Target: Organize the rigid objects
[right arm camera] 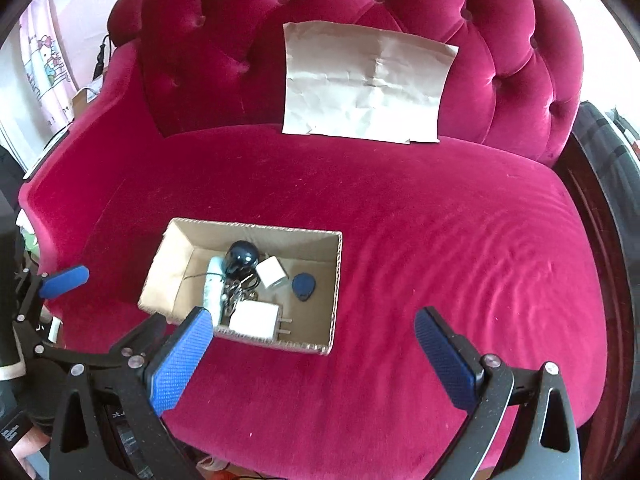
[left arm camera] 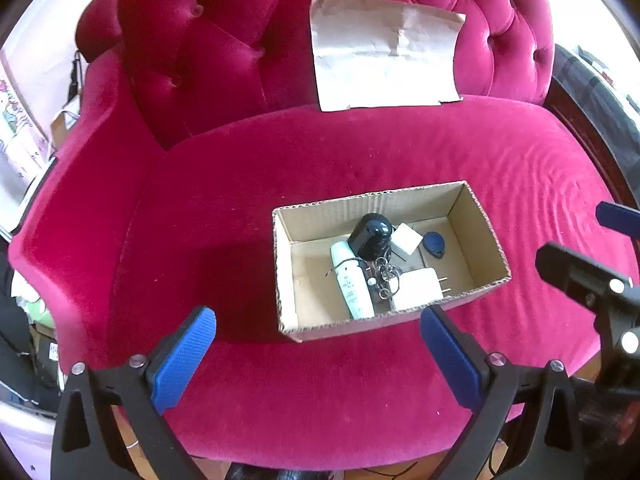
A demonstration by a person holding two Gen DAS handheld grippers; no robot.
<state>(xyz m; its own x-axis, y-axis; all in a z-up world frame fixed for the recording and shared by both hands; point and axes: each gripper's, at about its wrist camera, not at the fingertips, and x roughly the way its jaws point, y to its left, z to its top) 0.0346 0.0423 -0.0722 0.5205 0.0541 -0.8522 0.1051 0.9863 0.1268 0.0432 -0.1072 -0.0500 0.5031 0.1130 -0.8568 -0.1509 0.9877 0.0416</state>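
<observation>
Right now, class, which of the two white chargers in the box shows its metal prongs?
The larger white charger at the box's near wall; the smaller cube behind it shows none.

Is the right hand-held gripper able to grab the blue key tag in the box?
Probably yes: the right hand-held gripper is open and empty, the box has no lid, and the blue key tag lies uncovered.
</observation>
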